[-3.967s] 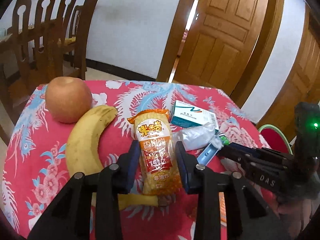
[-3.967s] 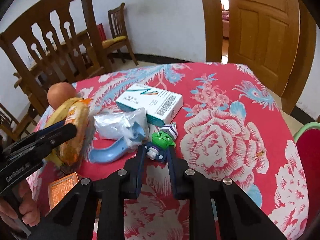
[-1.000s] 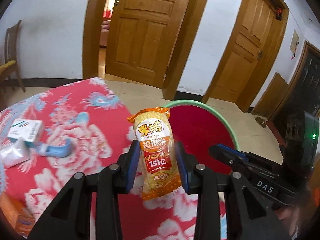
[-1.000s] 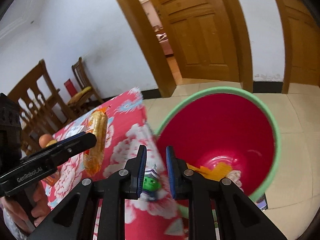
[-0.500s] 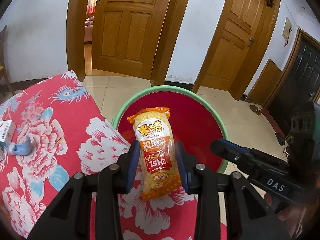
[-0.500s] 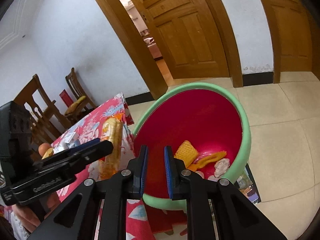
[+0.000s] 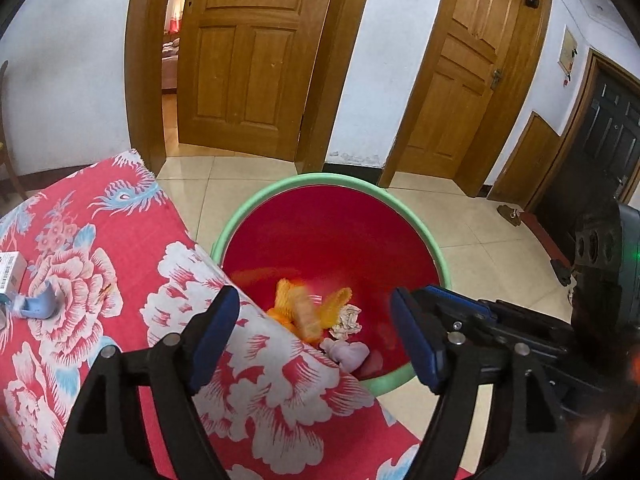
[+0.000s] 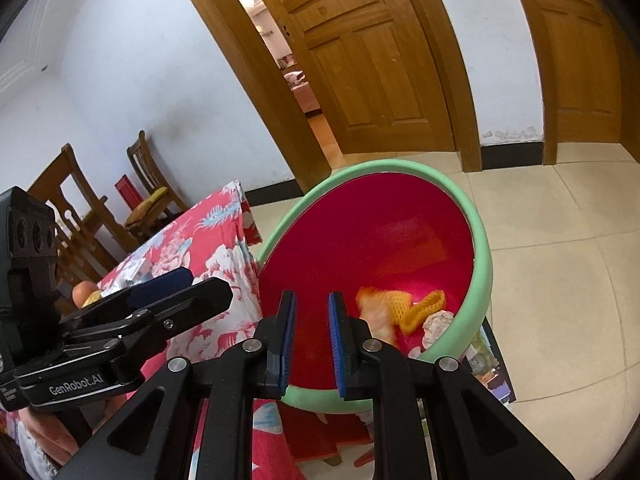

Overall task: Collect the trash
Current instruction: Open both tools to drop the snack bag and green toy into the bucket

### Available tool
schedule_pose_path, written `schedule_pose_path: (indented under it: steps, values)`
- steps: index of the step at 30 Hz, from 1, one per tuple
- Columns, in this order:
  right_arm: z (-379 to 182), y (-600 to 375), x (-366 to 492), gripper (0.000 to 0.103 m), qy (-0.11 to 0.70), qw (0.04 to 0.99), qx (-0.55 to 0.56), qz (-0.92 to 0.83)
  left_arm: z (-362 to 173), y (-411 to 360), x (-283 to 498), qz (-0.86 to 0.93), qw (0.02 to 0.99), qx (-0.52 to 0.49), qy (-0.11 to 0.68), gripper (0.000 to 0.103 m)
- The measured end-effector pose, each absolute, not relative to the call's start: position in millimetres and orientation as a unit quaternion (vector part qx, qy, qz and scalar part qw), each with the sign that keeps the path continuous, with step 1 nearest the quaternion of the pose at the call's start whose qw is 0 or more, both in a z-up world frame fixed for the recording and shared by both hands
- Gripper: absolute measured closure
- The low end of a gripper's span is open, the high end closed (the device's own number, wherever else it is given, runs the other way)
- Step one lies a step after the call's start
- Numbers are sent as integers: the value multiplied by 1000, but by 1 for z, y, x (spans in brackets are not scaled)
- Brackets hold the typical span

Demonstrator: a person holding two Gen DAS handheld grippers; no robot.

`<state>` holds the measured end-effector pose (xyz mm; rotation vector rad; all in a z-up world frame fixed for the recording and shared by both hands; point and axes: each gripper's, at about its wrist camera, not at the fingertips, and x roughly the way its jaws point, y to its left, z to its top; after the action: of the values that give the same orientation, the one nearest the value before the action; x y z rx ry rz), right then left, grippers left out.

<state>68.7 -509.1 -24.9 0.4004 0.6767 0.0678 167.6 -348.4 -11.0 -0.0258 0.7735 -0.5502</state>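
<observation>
Left gripper (image 7: 316, 336) sits over the desk (image 7: 100, 280) edge, aimed into the red bin (image 7: 332, 184) with the green rim. Its fingers have just been opening and now stand wide with nothing between them. The orange snack packet (image 7: 304, 312) shows as a motion blur at 12 o'clock from the left fingertips, low inside the bin, among a yellow foam net (image 7: 336, 304), crumpled paper (image 7: 347, 320) and a pale wad (image 7: 348, 354). I judge the drop as made; whether the packet has come to rest I cannot tell.

Right gripper (image 8: 312, 312) points into the same bin from the other side. Its fingers stand close together with a thin slot between them, and I see nothing in that slot.

Left on the desk, at about 9 o'clock in the left wrist view: a light blue plastic piece (image 7: 40, 304) and the corner of a small white carton (image 7: 10, 272). The right wrist view shows an apple (image 8: 82, 292) far back; that is not trash, in my judgement.

Handling notes, as judgement:
- Carton: light, stiff card, crushable. Take it across the short width, moderate squeeze.
- Blue piece: rigid, smooth, likely slippery. Grip at its thicker end, pads square to it.
- Packet film is slick and soft; it fell freely on release, so no shaking should be needed.
</observation>
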Motion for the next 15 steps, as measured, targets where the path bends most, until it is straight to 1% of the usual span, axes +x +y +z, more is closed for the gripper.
schedule_pose_path:
  steps: [8, 15]
  values:
    - [-26, -510, 71, 84, 336, 922, 191, 19, -11, -340, 168, -261, 891, -9, 371, 22]
    - [-26, -499, 80, 84, 349, 926, 144, -15, -8, -325, 168, -249, 895, -11, 369, 21]
